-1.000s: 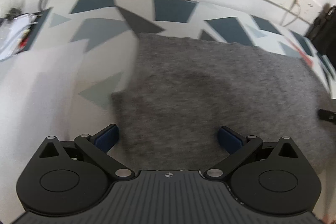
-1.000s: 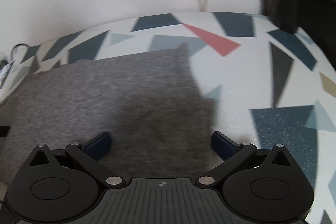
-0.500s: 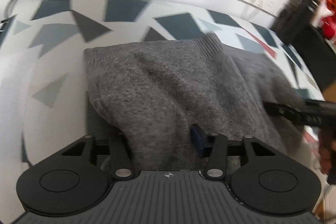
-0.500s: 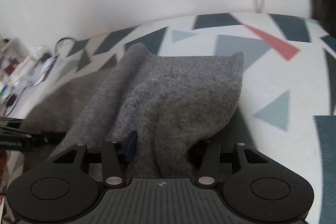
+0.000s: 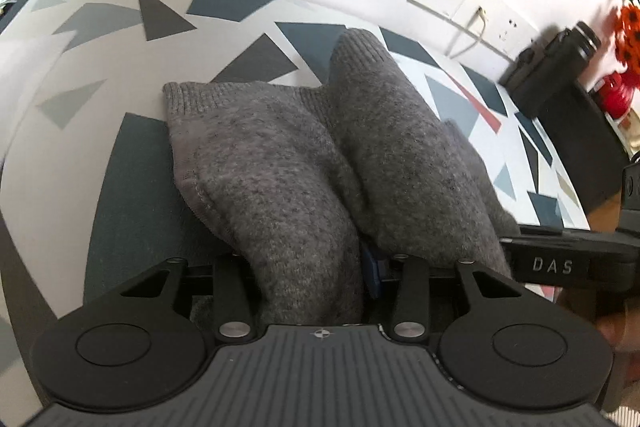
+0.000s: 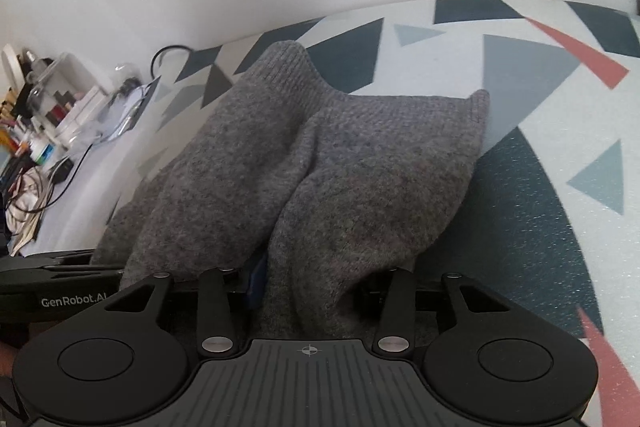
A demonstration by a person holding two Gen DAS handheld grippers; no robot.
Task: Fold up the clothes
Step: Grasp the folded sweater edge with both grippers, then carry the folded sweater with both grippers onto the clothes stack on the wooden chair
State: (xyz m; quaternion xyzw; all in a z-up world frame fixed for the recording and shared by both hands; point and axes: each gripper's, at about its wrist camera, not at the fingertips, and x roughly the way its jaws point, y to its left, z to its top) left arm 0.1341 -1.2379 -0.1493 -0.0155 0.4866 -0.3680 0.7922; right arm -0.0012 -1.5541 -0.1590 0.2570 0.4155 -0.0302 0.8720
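Observation:
A grey knitted sweater [image 5: 304,163] hangs bunched from both grippers above the patterned surface. My left gripper [image 5: 316,275] is shut on its near edge, the wool filling the space between the fingers. In the right wrist view the same sweater [image 6: 328,179] drapes forward, and my right gripper [image 6: 312,283] is shut on it too. Its ribbed hem [image 6: 476,115] still touches the surface at the far end. The right gripper's body [image 5: 560,263] shows at the right of the left wrist view; the left one's body [image 6: 52,291] shows at the left of the right wrist view.
A table with a cover of grey, blue and red triangles [image 5: 120,27] runs to a white wall with sockets [image 5: 468,3]. A black camera [image 5: 552,63] and red flowers [image 5: 628,27] stand at the right. Cluttered boxes and cables [image 6: 52,123] lie at the left.
Both grippers went from open over the flat sweater to shut on its near edge. They have lifted it and drawn together, so the cloth now hangs in two bunched folds.

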